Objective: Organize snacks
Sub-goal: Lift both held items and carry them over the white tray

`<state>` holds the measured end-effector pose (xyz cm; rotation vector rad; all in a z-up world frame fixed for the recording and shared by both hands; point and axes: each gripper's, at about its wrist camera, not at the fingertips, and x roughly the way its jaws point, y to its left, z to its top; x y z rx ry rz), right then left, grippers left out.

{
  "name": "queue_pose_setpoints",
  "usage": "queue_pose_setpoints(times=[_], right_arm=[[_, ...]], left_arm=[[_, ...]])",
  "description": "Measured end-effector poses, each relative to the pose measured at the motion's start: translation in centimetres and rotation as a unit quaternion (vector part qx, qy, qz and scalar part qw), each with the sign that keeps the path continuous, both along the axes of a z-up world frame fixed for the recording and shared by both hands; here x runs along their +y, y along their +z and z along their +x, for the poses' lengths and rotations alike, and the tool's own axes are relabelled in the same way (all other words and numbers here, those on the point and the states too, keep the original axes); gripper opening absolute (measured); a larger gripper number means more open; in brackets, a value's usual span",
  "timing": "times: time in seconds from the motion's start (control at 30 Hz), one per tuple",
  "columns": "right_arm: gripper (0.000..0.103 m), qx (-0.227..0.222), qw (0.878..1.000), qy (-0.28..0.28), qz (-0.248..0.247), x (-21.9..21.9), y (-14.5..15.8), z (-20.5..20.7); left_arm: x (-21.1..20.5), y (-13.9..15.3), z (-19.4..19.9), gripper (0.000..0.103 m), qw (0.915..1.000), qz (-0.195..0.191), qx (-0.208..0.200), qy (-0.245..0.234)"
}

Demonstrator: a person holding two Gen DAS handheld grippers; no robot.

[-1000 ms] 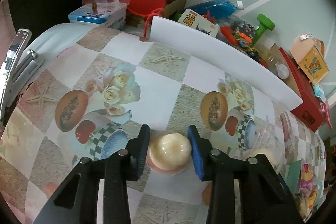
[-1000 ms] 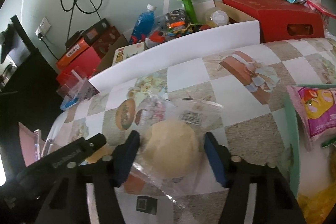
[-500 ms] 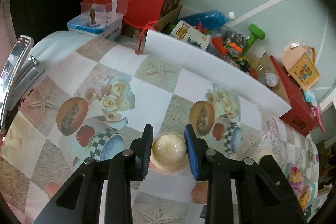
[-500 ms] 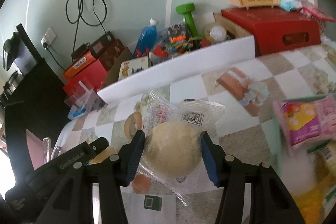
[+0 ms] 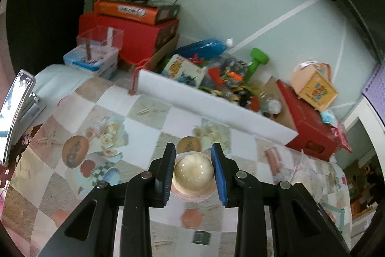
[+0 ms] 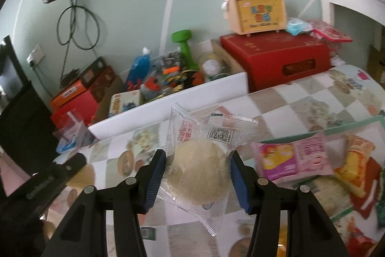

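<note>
My left gripper (image 5: 193, 161) is shut on a small pudding cup (image 5: 193, 175) with a cream dome and a pink rim, held above the patterned tablecloth (image 5: 101, 117). My right gripper (image 6: 197, 169) is shut on a round pale bun in a clear wrapper (image 6: 198, 175), lifted off the table. A green-rimmed tray (image 6: 356, 123) at the right holds a pink snack packet (image 6: 292, 157) and an orange-yellow packet (image 6: 356, 165). The left gripper's black body (image 6: 43, 181) shows at the lower left of the right wrist view.
A white board (image 5: 211, 106) stands along the table's far edge. Behind it are red boxes (image 6: 274, 59), a green dumbbell (image 6: 185, 47), a blue bottle (image 6: 139, 68), toys and a tan carry box (image 6: 257, 12). A clear plastic box (image 5: 96, 56) sits at the far left.
Both grippers have closed on their snacks and lifted them up off the table. The right gripper has swung right, so more of the tray shows.
</note>
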<state>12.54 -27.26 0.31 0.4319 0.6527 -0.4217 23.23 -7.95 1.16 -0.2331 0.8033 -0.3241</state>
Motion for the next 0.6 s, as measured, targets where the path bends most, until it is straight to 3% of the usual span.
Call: queue_pose_setpoints(times=[0.33,0.6], right_arm=[[0.056,-0.012,0.998,-0.06,-0.009,-3.0,1.4,-3.2],[0.056,-0.036,0.986,-0.161,-0.015,-8.1,3.8,-8.5]], left_arm=[[-4.0,2.5,-2.2,0.032,0.9969,-0.011,-0.033,-0.071],[-9.4,3.7,-4.8,0.032,0.9856,-0.008,-0.052,-0.161]])
